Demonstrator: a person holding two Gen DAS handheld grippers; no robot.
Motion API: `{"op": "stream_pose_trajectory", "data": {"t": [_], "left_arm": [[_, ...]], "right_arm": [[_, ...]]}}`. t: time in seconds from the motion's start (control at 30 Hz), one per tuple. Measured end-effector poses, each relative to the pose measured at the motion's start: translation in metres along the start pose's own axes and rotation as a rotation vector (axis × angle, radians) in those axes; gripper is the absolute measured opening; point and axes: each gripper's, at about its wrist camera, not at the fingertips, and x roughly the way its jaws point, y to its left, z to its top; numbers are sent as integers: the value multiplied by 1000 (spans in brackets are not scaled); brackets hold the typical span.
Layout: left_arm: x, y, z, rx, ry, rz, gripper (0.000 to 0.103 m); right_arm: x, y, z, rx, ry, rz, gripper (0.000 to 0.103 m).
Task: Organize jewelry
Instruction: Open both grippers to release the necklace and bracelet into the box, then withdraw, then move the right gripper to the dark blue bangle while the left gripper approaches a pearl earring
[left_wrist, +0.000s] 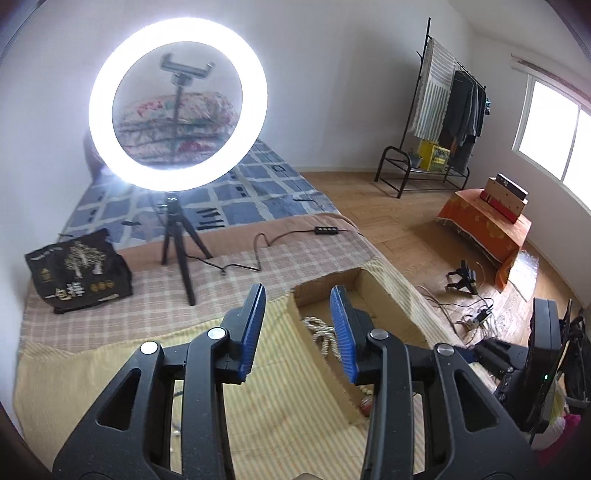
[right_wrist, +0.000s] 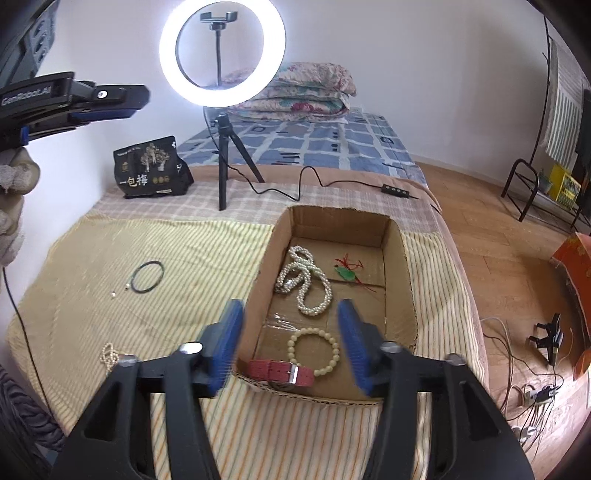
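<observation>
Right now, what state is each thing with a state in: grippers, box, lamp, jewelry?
Left gripper: open, empty.
Right gripper: open, empty, above the box.
Cardboard box: open-topped.
Ring light: on.
Pearl necklace: in the box, coiled.
Bead bracelet: in the box.
Red watch: in the box, flat.
Green pendant: in the box.
Black ring: outside, on the striped cloth.

The left tongs (left_wrist: 297, 325) hang in the air with their blue-padded jaws parted and nothing between them. The right tongs (right_wrist: 290, 341) are likewise spread wide and empty, their pads blurred. A gloved hand (right_wrist: 13, 192) grips the left tongs' handle.
</observation>
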Motion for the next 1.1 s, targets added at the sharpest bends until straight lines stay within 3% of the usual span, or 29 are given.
{"op": "stream_pose_trajectory", "data": {"t": [0.1, 0.13, 0.47, 0.73, 1.1], "left_arm": [[-27, 15, -7, -10, -48, 31, 64], [-34, 20, -10, -11, -61, 47, 65], [-93, 73, -58, -42, -77, 139, 67], [-91, 114, -106, -78, 6, 184, 67], [-68, 151, -140, -159, 115, 167, 65]], "right_arm": [[-6, 13, 3, -13, -34, -15, 70], [-7, 16, 4, -12, -39, -12, 70], [-10, 43, 8, 16, -79, -1, 75], [-3, 60, 12, -1, -92, 18, 75], [37, 88, 26, 45, 7, 84, 75]]}}
